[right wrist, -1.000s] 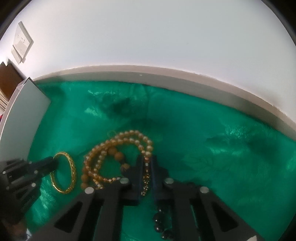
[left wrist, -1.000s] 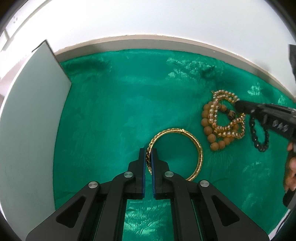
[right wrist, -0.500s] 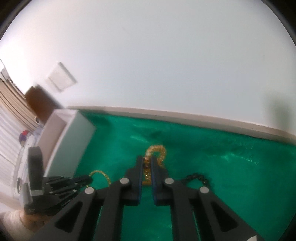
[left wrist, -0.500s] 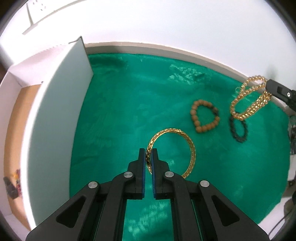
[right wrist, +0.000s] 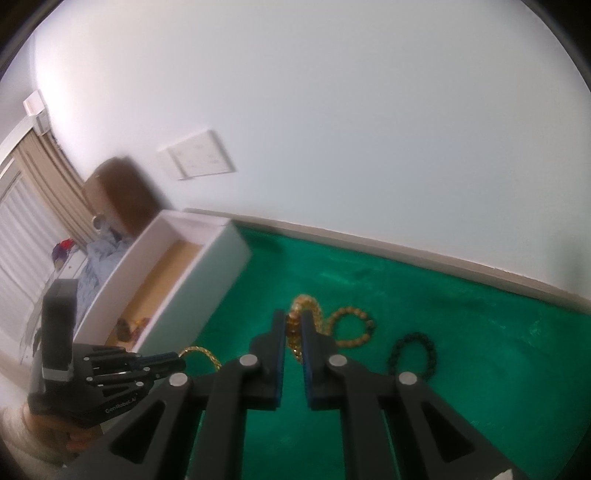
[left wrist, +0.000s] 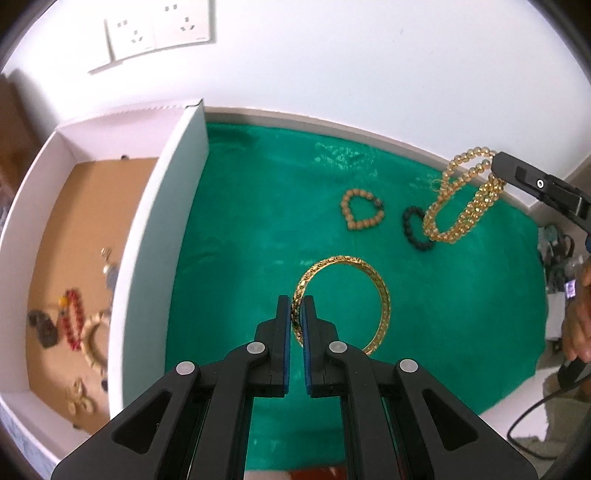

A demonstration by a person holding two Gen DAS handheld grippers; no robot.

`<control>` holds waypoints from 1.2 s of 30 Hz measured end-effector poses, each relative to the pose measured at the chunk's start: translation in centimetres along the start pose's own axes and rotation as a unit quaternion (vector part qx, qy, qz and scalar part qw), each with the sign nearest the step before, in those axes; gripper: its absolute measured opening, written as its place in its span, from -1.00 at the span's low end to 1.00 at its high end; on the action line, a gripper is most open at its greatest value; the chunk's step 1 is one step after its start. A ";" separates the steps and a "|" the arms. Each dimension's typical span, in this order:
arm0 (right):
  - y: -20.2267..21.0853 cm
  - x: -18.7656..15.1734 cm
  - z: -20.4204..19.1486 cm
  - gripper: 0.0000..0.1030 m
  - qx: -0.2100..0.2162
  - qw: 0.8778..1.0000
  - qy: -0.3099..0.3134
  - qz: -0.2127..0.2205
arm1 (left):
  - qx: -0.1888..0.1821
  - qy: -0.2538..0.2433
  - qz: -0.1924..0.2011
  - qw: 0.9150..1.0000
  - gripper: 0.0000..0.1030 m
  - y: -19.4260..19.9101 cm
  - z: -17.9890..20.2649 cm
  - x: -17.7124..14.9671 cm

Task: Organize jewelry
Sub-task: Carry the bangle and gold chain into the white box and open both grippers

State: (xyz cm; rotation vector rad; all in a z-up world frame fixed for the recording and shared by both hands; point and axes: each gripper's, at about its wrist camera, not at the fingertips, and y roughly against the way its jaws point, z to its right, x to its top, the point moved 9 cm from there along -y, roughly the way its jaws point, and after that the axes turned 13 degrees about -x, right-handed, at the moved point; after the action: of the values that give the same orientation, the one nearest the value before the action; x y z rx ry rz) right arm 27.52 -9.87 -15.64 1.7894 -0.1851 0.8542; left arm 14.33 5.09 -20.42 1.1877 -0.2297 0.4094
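My left gripper (left wrist: pixel 295 306) is shut on the rim of a gold bangle (left wrist: pixel 382 295) and holds it above the green cloth (left wrist: pixel 258 221). My right gripper (right wrist: pixel 293 325) is shut on a gold bead necklace (left wrist: pixel 461 206), which hangs in loops above the cloth at the right. A tan bead bracelet (left wrist: pixel 360 210) and a black bead bracelet (left wrist: pixel 412 229) lie on the cloth. The white box (left wrist: pixel 159 229) with a brown floor stands at the left, holding several jewelry pieces (left wrist: pixel 74 317).
The box's tall white wall (right wrist: pixel 207 291) stands between the cloth and the box floor. A white wall with sockets (left wrist: pixel 155 27) runs behind. The table edge and cables (left wrist: pixel 554 243) are at the right.
Both grippers have risen from the cloth with their pieces. The necklace came off the tan bracelet. The left gripper's view now takes in the box's inside.
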 end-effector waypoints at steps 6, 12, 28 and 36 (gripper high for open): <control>2.0 -0.3 -2.4 -0.84 0.019 1.000 0.013 0.006 | -0.007 0.018 -0.003 1.000 -0.93 1.2 -0.5 -1.5; 3.1 -0.4 -4.5 -0.84 0.029 0.999 0.035 0.008 | 0.005 0.023 0.019 1.000 -0.93 4.2 -1.0 -1.9; 5.6 0.9 -12.3 -0.84 0.103 0.989 0.101 0.016 | 0.023 0.092 0.086 0.992 -0.93 13.1 -5.1 -4.6; 6.5 3.6 -19.7 -0.84 0.176 0.972 0.150 0.027 | 0.100 0.182 0.147 0.967 -0.93 20.0 -14.0 -6.7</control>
State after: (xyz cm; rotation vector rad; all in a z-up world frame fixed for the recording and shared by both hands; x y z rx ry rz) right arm 17.80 5.85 -5.50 1.9575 0.1229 1.2452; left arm -0.81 23.09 -11.04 1.2543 -0.0432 0.9186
